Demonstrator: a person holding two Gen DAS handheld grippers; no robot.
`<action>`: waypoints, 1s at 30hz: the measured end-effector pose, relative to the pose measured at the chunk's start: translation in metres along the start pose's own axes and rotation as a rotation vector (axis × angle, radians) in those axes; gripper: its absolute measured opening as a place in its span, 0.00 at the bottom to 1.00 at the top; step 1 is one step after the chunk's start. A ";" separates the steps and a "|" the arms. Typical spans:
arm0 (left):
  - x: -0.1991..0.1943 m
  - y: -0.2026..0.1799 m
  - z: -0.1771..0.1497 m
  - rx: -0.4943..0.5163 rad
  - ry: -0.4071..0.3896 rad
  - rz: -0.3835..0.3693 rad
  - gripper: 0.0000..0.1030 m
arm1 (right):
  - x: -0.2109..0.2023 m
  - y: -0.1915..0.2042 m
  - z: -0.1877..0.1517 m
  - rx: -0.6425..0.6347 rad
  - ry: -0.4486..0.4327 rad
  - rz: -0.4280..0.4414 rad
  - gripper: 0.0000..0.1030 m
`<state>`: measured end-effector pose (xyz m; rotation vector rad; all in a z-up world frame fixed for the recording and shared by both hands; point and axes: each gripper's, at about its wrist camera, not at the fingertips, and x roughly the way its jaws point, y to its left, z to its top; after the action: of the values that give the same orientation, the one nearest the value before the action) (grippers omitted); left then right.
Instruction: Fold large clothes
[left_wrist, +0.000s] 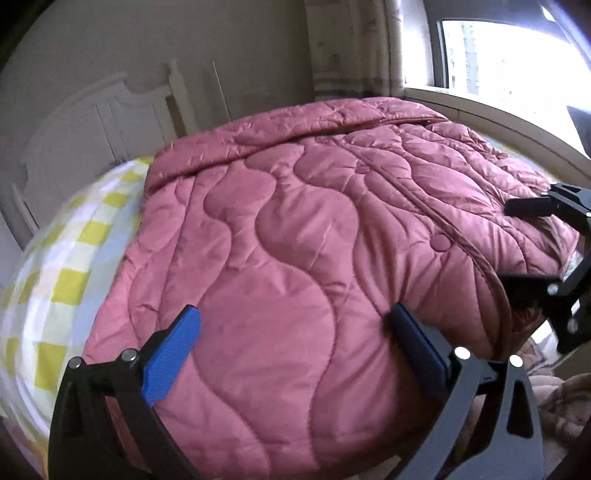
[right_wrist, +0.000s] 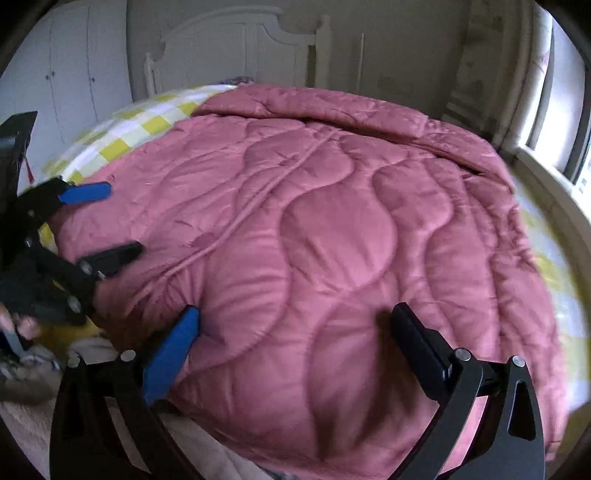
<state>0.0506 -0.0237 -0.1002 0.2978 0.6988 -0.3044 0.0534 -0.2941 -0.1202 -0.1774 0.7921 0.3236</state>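
Left wrist view: a pink quilted coat (left_wrist: 295, 229) lay spread across a bed, filling the centre of the frame, its snap-button front strip running from upper centre toward the lower right. The left tool (left_wrist: 291, 332) hung over the coat's near edge at the bottom of the frame, fingers spread wide and gripping nothing. At the right edge the right tool (left_wrist: 517, 240) stood beside the coat's far corner, its fingers apart too. A yellow-checked sheet (left_wrist: 66, 280) showed at the left, a white headboard (left_wrist: 92, 133) at upper left, a bright window (left_wrist: 509, 55) at upper right.

Right wrist view: the coat (right_wrist: 314, 229) again covered most of the bed, with a rolled edge along the top of the frame. The right tool (right_wrist: 295, 332) hovered spread over the near hem at the bottom; the left tool (right_wrist: 103, 221) sat at the left edge, also released, over the coat's side.

The coat looked puffy, light and soft, its shell smooth and probably slippery, so it would likely sag and spring back when folded. The thicker seamed hem or corners seemed the surest places to pinch. Nothing lay on the coat; the window ledge and a pile of cloth (right_wrist: 33, 373) at lower left crowded the bed's sides.
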 end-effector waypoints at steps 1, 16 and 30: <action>-0.003 0.007 0.001 -0.020 0.007 0.011 0.98 | -0.006 -0.003 0.000 0.003 -0.014 -0.031 0.95; -0.026 0.085 -0.021 -0.278 -0.059 0.077 0.98 | -0.041 -0.071 -0.029 0.162 -0.069 -0.199 0.95; -0.017 0.092 -0.049 -0.303 -0.004 -0.049 0.97 | -0.039 -0.130 -0.079 0.414 -0.084 -0.182 0.72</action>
<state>0.0438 0.0813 -0.1094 -0.0080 0.7379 -0.2414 0.0206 -0.4455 -0.1416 0.1523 0.7373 -0.0085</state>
